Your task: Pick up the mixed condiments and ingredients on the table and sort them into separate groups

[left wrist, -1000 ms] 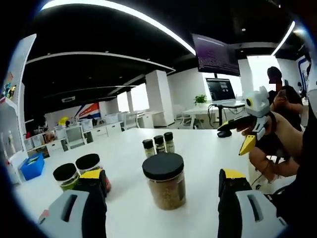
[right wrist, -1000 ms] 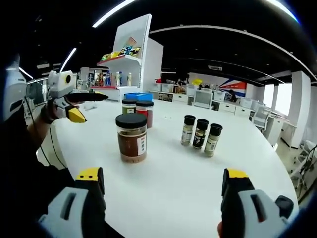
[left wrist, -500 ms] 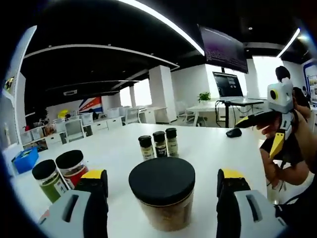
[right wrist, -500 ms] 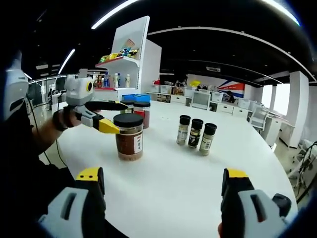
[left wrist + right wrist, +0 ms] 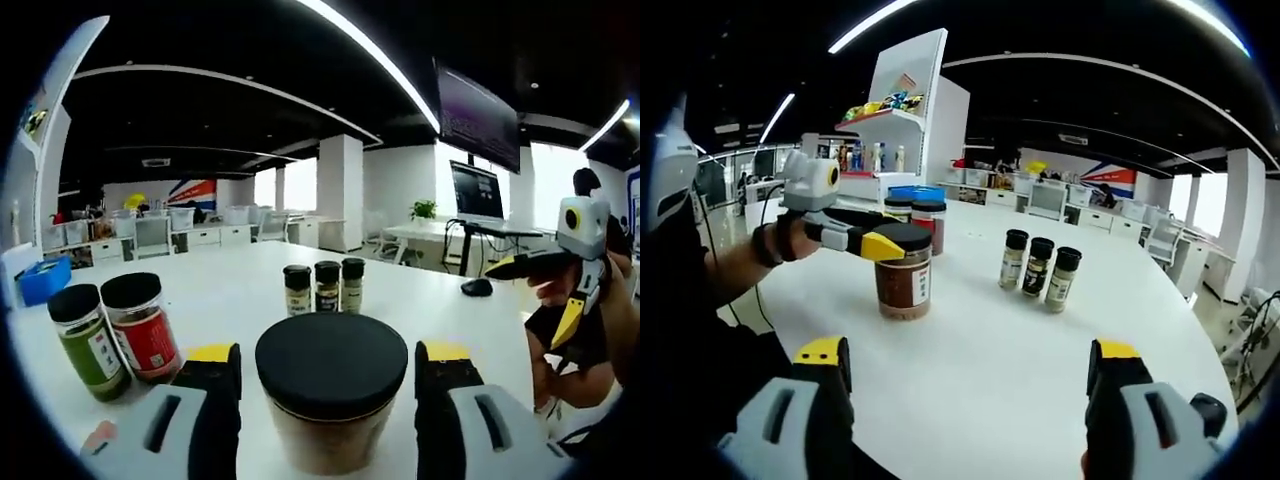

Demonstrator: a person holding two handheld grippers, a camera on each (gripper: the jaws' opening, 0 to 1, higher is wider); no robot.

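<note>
- Black-lidded jar point(image 5: 330, 400) sits between the left gripper point(image 5: 328, 372) jaws, spread either side, contact unclear.
- Right gripper point(image 5: 965, 368) hangs wide apart above the white table point(image 5: 980, 340).

Small spice bottles point(image 5: 1041, 270): you have three, standing in a row.
Brown-filled jar point(image 5: 903, 271): you have one, black lid.
Green-filled jar point(image 5: 87, 342): one.
Red-filled jar point(image 5: 140, 326): one.
Grippers: you hold two.

The left gripper view sits very close to the big jar point(image 5: 331, 400). The right gripper view looks from farther back across the counter point(image 5: 980, 350) at that jar point(image 5: 903, 272).
</note>
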